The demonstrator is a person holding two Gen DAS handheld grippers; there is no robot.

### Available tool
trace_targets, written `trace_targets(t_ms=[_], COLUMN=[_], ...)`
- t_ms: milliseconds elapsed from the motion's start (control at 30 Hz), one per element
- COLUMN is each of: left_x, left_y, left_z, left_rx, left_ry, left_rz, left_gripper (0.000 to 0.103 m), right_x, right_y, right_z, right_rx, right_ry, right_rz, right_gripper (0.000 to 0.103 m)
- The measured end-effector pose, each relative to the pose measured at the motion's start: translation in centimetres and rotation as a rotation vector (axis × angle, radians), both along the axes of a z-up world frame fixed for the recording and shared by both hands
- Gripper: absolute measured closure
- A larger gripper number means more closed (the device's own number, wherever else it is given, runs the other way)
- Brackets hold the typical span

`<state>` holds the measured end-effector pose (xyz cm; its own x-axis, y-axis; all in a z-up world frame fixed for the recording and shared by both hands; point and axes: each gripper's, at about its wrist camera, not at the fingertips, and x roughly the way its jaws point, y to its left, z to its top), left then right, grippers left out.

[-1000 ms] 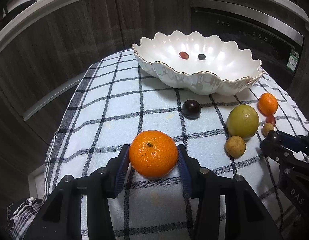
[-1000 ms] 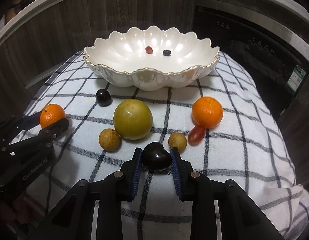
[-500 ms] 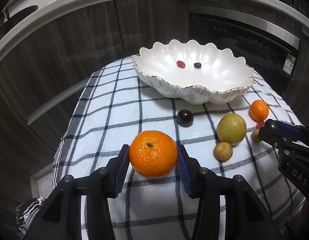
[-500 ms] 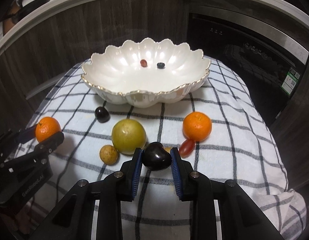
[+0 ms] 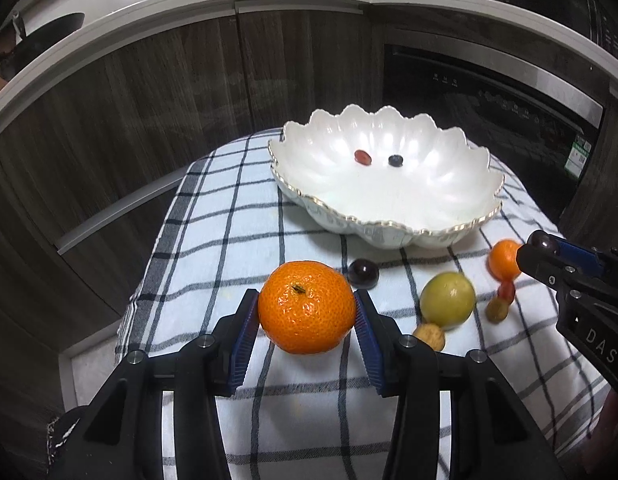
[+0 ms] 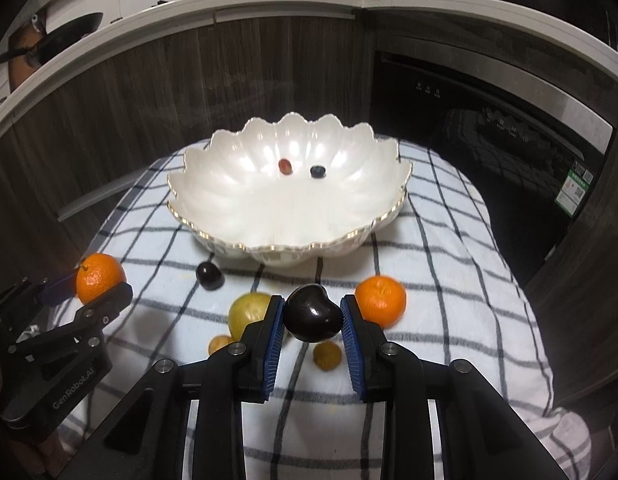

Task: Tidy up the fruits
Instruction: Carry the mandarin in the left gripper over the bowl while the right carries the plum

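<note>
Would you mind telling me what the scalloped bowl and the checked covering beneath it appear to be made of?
The bowl looks like glazed ceramic or porcelain: glossy white with bright highlights and a thin gold line along its scalloped rim; glossy plastic cannot be ruled out. The covering looks like woven fabric, matte white with dark checks, draping softly over the edges.

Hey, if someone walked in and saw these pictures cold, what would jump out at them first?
Probably the two gripped fruits: the left gripper is clamped on a bright mandarin, and the right gripper on a dark plum, both close to the cameras. Behind them, a scalloped white bowl sits at the far end of the checked cloth, holding just two tiny fruits.
</note>
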<state>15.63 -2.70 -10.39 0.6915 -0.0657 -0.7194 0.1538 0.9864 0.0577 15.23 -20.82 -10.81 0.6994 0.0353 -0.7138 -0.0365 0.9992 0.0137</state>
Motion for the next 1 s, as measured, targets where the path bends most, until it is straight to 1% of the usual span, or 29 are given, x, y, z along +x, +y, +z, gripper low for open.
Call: trace_targets(t_ms=[533,1000], left_x=[2.5,4.3], left_y=[-0.9,-1.6], left_z=[3.9,5.5], left_rx=[-0.015,-0.019], left_ry=[-0.063,-0.077], left_rz=[-0.002,0.008], left_gripper=[0.057,0.057], right_x=[2.2,4.2], right_y=[-0.7,-0.8], right_z=[3.4,5.6], right_rx=[-0.007,0.004], right_ry=[-0.068,-0.108], right_rz=[-0.008,0.025], right_gripper=[0.073,0.073])
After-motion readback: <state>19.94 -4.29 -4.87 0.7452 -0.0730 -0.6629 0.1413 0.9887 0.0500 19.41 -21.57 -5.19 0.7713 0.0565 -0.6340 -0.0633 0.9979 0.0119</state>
